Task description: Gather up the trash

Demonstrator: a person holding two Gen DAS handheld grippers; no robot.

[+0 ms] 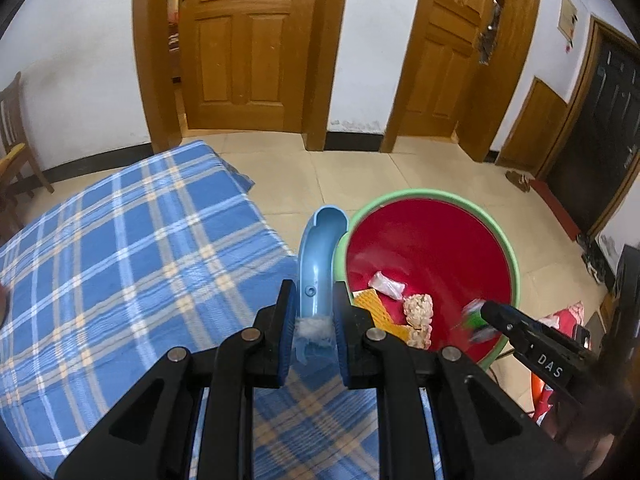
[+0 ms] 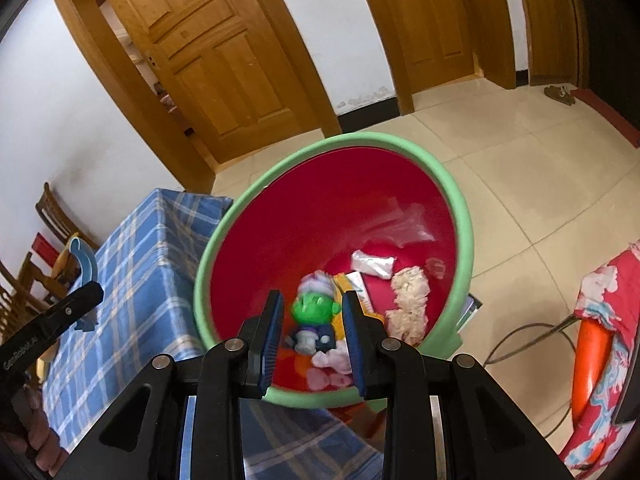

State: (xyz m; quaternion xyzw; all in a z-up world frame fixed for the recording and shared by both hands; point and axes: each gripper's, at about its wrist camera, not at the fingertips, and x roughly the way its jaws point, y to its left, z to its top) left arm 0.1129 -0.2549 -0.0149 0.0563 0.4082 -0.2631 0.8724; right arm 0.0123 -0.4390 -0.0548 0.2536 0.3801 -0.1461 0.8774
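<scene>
Writing: "DAS" on right gripper (image 1: 486, 312) body, "GoodRobot.AI"-like lettering on left gripper (image 1: 314, 320), only partly legible. Left jaws clamped on blue curved plastic piece (image 1: 318, 256). Right jaws apart; blurred green-headed toy figure (image 2: 314, 318) between, contact unclear, over red basin (image 2: 466, 216). Basin at 3 o'clock of plaid table (image 1: 120, 248); three scraps inside.

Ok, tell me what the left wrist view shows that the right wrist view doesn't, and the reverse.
Only the left wrist view shows the left gripper with its jaws shut on the blue curved plastic piece, with white fluff at the grip.

Only the right wrist view shows the green-faced toy figure clearly, between the open jaws of the right gripper above the tub, and the orange-and-red fabric.

Both show the red tub with a green rim, trash inside, the blue plaid tablecloth and wooden doors.
</scene>
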